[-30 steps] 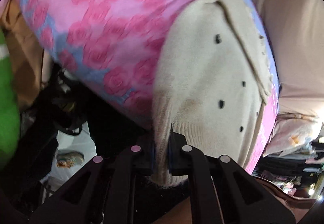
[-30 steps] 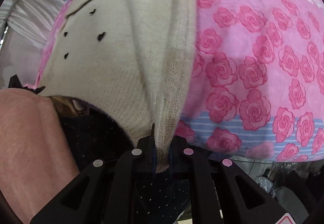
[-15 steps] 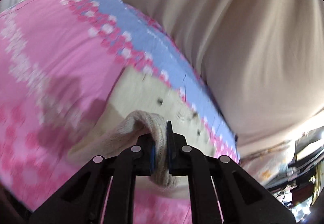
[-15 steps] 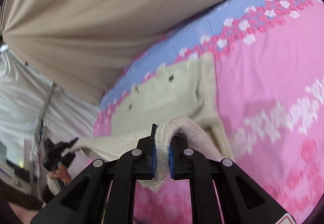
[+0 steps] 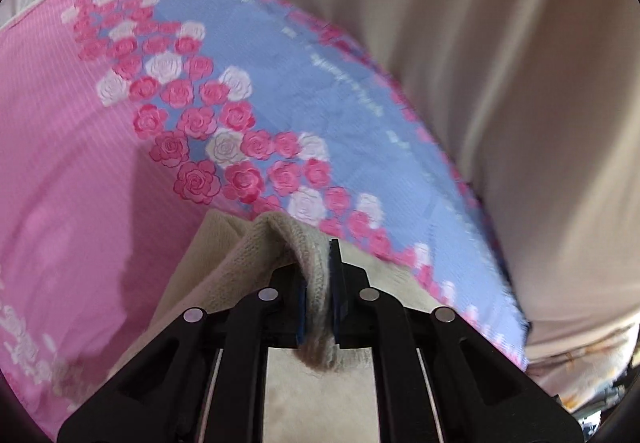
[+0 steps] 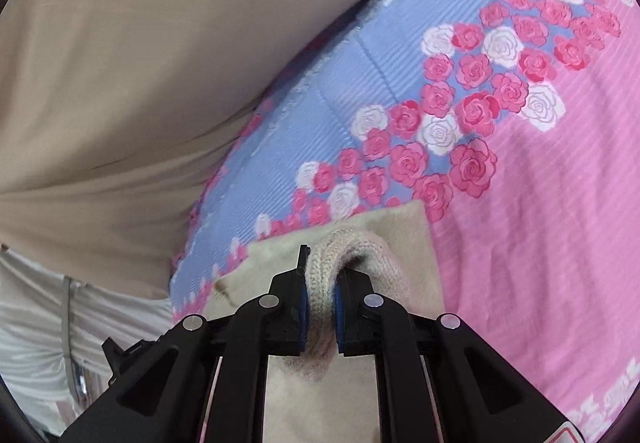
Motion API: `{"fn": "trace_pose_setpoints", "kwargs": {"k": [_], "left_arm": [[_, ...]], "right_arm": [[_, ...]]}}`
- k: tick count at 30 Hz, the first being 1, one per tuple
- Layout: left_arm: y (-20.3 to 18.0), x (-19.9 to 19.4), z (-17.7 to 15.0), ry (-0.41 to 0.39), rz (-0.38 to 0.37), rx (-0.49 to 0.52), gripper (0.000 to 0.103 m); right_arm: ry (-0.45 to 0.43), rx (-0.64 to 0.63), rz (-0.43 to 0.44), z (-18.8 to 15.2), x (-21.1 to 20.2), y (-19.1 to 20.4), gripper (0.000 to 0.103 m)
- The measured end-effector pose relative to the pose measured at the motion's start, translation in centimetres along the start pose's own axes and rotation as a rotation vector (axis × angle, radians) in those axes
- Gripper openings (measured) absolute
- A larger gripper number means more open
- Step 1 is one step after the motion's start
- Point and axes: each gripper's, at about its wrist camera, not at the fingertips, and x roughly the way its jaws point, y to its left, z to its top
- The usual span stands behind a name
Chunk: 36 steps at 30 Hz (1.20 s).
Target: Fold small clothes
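Rose-printed pink bedspread (image 5: 80,163) lies under my cream knit garment (image 5: 316,283), soft, light, floppy. Left gripper (image 5: 318,303) and right gripper (image 6: 318,299) each pinch its ribbed edge, the best hold, I judge.

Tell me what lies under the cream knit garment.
The cream knit garment lies on the rose-print bedsheet, pink with a blue border. Both the left gripper and right gripper pinch its ribbed edge. What the garment covers is hidden.
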Motion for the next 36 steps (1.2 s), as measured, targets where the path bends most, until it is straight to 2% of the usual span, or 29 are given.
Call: {"fn": "trace_pose_setpoints", "kwargs": {"k": [3, 5, 7, 8, 9, 10, 11, 12, 13, 14, 16, 18, 21, 23, 26, 27, 28, 29, 30, 31, 33, 36], "left_arm": [[0.3, 3.3, 0.2, 0.038, 0.079, 0.005, 0.013], [0.7, 4.1, 0.2, 0.051, 0.08, -0.025, 0.013], [1.1, 3.2, 0.3, 0.016, 0.006, -0.073, 0.024], [1.2, 2.5, 0.5, -0.018, -0.003, -0.071, 0.039], [1.1, 1.9, 0.7, -0.058, 0.018, -0.052, 0.051], [1.1, 1.3, 1.0, -0.098, 0.048, -0.027, 0.055], [1.2, 1.0, 1.3, -0.121, 0.068, -0.012, 0.06], [1.5, 0.6, 1.6, -0.134, 0.084, -0.001, 0.06], [2.0, 0.3, 1.9, -0.129, 0.077, -0.005, 0.06], [2.5, 0.0, 2.0, -0.115, 0.066, -0.015, 0.06], [3.3, -0.6, 1.8, -0.081, 0.053, -0.027, 0.06], [4.7, -2.2, 0.3, -0.034, 0.051, -0.012, 0.064], [6.9, -4.3, -3.0, 0.01, 0.049, -0.01, 0.071], [8.6, -5.2, -5.6, 0.043, 0.06, -0.038, 0.075], [10.7, -5.4, -9.0, 0.096, 0.059, -0.097, 0.074], [11.0, -5.3, -9.8, 0.108, 0.05, -0.109, 0.071], [11.2, -5.1, -10.1, 0.115, 0.047, -0.116, 0.065], [11.2, -4.8, -10.5, 0.118, 0.059, -0.111, 0.056], [11.3, -4.9, -10.5, 0.109, 0.069, -0.1, 0.037], [11.3, -4.9, -10.2, 0.112, 0.06, -0.096, 0.029], [11.8, -5.8, -9.4, 0.124, 0.026, -0.129, 0.019], [11.9, -7.5, -8.9, 0.119, 0.02, -0.086, 0.015]], "right_arm": [[0.019, 0.102, 0.002, 0.6, 1.8, -1.2, 0.013], [-0.013, 0.159, 0.072, 0.6, 1.1, -1.5, 0.016], [-0.049, 0.18, 0.144, 0.6, -0.1, -1.8, 0.019], [-0.07, 0.184, 0.163, 0.6, -0.8, -1.9, 0.02], [-0.085, 0.18, 0.162, 0.6, -1.2, -2.0, 0.02], [-0.102, 0.169, 0.153, 0.5, -1.7, -2.0, 0.022], [-0.137, 0.146, 0.126, 0.4, -2.5, -2.1, 0.024], [-0.163, 0.132, 0.113, 0.4, -3.3, -2.1, 0.029], [-0.184, 0.129, 0.108, 0.3, -4.1, -2.4, 0.035], [-0.187, 0.127, 0.097, 0.3, -4.6, -2.5, 0.037], [-0.153, 0.081, 0.046, -0.2, -5.5, -2.5, 0.037], [-0.104, -0.051, -0.049, -2.0, -6.7, -1.7, 0.038], [-0.033, -0.231, -0.17, -6.9, -8.1, -1.3, 0.054], [0.01, -0.289, -0.188, -10.3, -8.3, -1.5, 0.059], [0.056, -0.281, -0.209, -13.4, -7.7, -3.0, 0.065], [0.067, -0.268, -0.22, -14.0, -7.0, -3.7, 0.065], [0.083, -0.24, -0.212, -14.4, -6.3, -4.3, 0.06], [0.085, -0.218, -0.197, -14.5, -5.6, -4.6, 0.05], [0.083, -0.206, -0.188, -14.5, -5.4, -4.6, 0.028], [0.072, -0.207, -0.183, -14.5, -5.6, -4.4, 0.022], [0.034, -0.237, -0.175, -14.5, -7.4, -3.1, 0.017], [0.006, -0.258, -0.18, -15.0, -10.0, -2.5, 0.014]]}}
